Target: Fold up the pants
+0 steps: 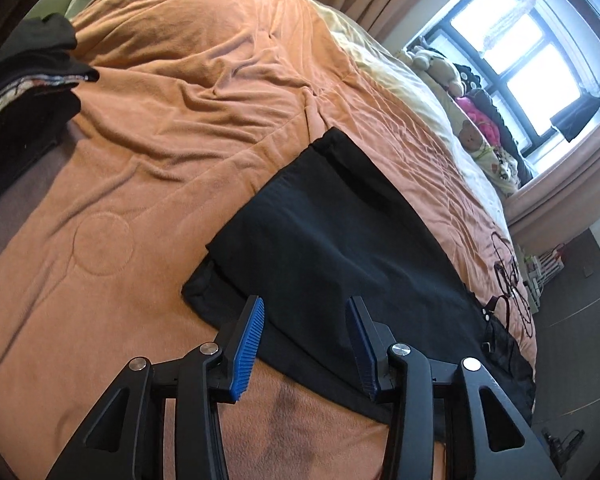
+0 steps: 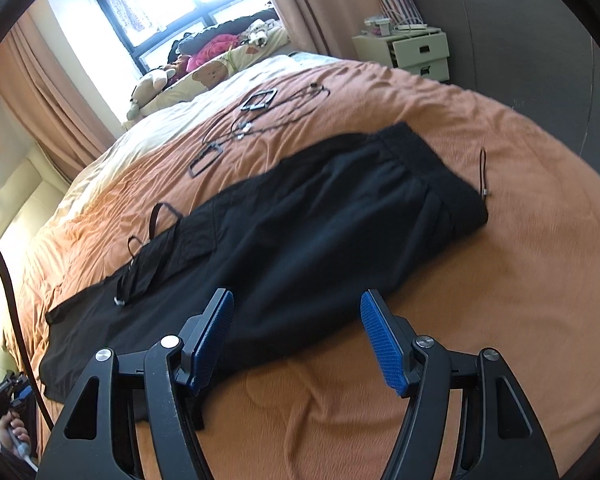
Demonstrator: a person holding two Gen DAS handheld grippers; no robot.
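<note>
Lying flat across the centre of the orange blanket (image 2: 500,280), the black pants (image 2: 300,240) are awaiting another fold; the left gripper (image 1: 306,344) and right gripper (image 2: 298,340) are hovering over them, jaws parted and empty, positioned to grasp the near edge.

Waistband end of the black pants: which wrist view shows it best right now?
The right wrist view. There the pants lie nearly full length on the orange blanket, the gathered waistband in clear sight. The left wrist view shows a foreshortened slab of the pants, with no waistband clearly recognisable.
</note>
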